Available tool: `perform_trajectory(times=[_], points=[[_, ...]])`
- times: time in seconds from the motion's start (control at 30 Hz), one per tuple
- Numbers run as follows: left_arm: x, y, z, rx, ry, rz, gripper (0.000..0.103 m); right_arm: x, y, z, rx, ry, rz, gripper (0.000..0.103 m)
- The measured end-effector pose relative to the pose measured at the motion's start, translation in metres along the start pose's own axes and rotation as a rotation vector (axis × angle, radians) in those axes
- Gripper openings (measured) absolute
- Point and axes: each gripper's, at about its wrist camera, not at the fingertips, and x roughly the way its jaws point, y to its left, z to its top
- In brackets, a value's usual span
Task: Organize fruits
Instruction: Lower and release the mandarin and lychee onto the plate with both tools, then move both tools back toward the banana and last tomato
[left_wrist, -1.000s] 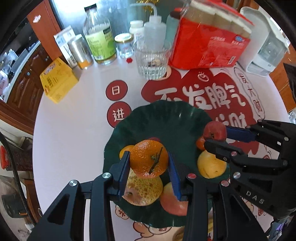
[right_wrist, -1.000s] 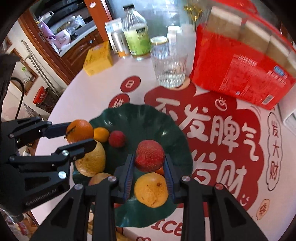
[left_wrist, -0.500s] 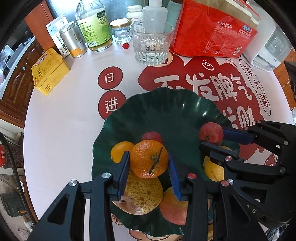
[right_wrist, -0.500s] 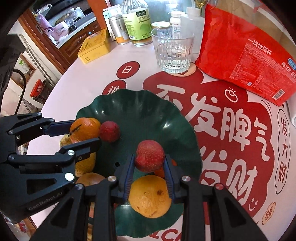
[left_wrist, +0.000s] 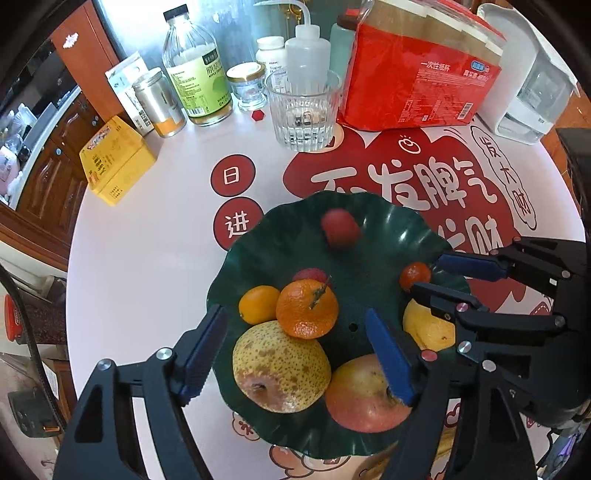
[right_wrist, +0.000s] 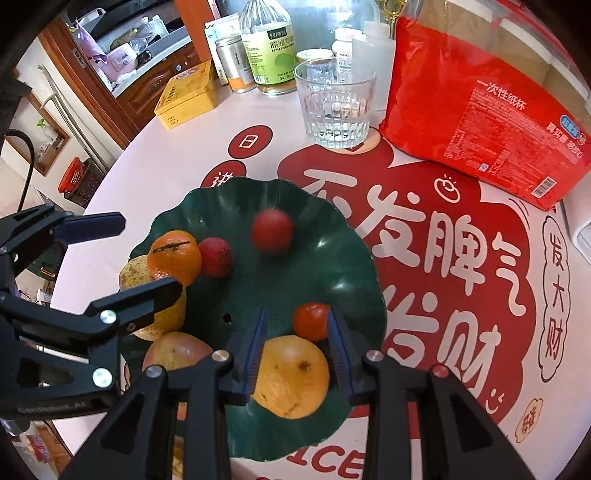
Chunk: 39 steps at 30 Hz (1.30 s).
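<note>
A dark green wavy plate (left_wrist: 373, 266) (right_wrist: 325, 266) holds the fruit. My left gripper (left_wrist: 295, 356) (right_wrist: 151, 254) hangs over its near left side with the jaws opening. The orange mandarin (left_wrist: 306, 308) lies between them, free of both pads, resting on a speckled pear (left_wrist: 280, 373). My right gripper (right_wrist: 295, 314) (left_wrist: 426, 273) is opening narrowly, with nothing pressed between its pads. Below it sit a yellow fruit (right_wrist: 291, 376) and a small tangerine (right_wrist: 310, 321). A blurred red fruit (right_wrist: 271, 230) (left_wrist: 340, 232) lies loose on the far part of the plate.
Also on the plate are a second red fruit (right_wrist: 216, 256), a small orange (left_wrist: 258, 304) and an apple (left_wrist: 365, 395). Behind the plate stand a ribbed glass (left_wrist: 303, 110), a red pack (left_wrist: 417, 85), bottles (left_wrist: 197, 81) and a yellow box (left_wrist: 114, 162). The table edge curves at the left.
The left jaws have spread and let go of the mandarin, which now rests on the pear. The red fruit has left the right jaws and moved to the far part of the plate.
</note>
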Motion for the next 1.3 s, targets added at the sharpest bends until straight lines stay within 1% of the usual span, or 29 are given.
perform_trajectory(times=[0.23, 0.6, 0.93, 1.1, 1.3], points=[[-0.012, -0.003, -0.01, 0.015, -0.013, 0.007, 0.077, -0.01, 0.004, -0.005, -0.006, -0.009, -0.018, 0.034], [-0.036, 0.001, -0.023, 0.011, -0.04, 0.007, 0.078, -0.03, 0.01, -0.01, -0.004, -0.032, -0.035, 0.034], [-0.064, 0.0, -0.037, 0.016, -0.076, 0.001, 0.084, -0.056, 0.018, -0.019, 0.002, -0.056, -0.05, 0.035], [-0.08, -0.004, -0.045, 0.02, -0.098, -0.006, 0.085, -0.072, 0.023, -0.026, 0.001, -0.079, -0.06, 0.039], [-0.099, -0.009, -0.059, 0.043, -0.122, -0.013, 0.085, -0.093, 0.032, -0.038, -0.005, -0.104, -0.071, 0.04]])
